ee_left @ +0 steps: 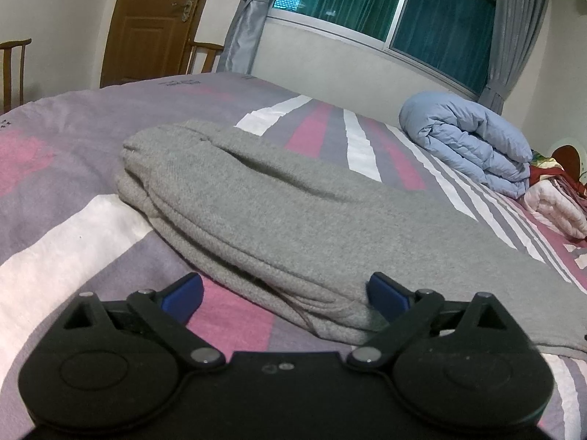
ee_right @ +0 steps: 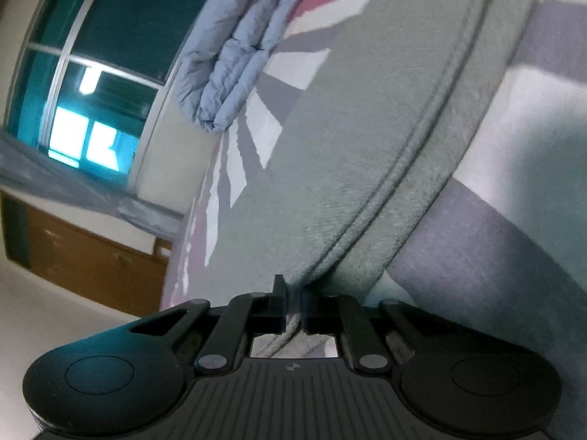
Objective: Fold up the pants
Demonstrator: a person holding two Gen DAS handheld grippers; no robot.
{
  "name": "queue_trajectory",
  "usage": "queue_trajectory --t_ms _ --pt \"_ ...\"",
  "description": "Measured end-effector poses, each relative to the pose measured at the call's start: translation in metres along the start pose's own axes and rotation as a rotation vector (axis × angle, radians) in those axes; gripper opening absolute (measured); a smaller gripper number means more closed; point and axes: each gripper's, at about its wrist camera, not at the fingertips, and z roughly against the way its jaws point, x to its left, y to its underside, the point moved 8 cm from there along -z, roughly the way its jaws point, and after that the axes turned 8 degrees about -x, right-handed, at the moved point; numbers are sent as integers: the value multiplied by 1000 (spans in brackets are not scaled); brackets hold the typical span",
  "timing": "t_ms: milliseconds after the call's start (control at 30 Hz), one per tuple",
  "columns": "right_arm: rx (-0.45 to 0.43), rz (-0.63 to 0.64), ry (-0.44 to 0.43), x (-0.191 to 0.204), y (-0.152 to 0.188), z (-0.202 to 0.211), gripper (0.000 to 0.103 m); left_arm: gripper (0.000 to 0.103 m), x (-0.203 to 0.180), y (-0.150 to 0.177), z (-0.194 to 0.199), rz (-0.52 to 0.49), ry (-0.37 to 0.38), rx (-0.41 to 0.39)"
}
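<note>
Grey knit pants (ee_left: 279,201) lie folded lengthwise on the striped bedspread (ee_left: 69,227), running from the far left towards the near right. My left gripper (ee_left: 286,293) hovers open at their near edge. Its blue fingertips (ee_left: 185,291) stand wide apart, and a layered fold of the pants lies between them, untouched by the pads. The right wrist view is rolled on its side. There my right gripper (ee_right: 293,308) is shut on a narrow pinch of the pants (ee_right: 367,146), and the seam runs away up the picture from its jaws.
A folded light-blue duvet (ee_left: 473,150) (ee_right: 234,58) rests at the bed's far right, with a pile of pink and red clothes (ee_left: 554,205) beside it. Beyond the bed are a window (ee_left: 403,3), a wooden door (ee_left: 154,18) and wooden chairs (ee_left: 14,66).
</note>
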Motion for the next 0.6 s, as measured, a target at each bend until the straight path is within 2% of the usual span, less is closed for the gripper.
queue_trajectory --t_ms 300,367,467,533,600 --pt "13 -33 -5 2 8 15 5 91 1 1 1 11 9 1" --pt "12 -5 -6 5 8 17 5 91 2 1 1 13 10 1" --pt "23 -11 35 -3 7 6 5 92 2 2 1 15 7 7" --pt "8 10 39 -3 6 1 5 93 2 1 1 12 5 6" --pt "-26 41 3 5 2 3 5 92 1 1 3 11 5 4"
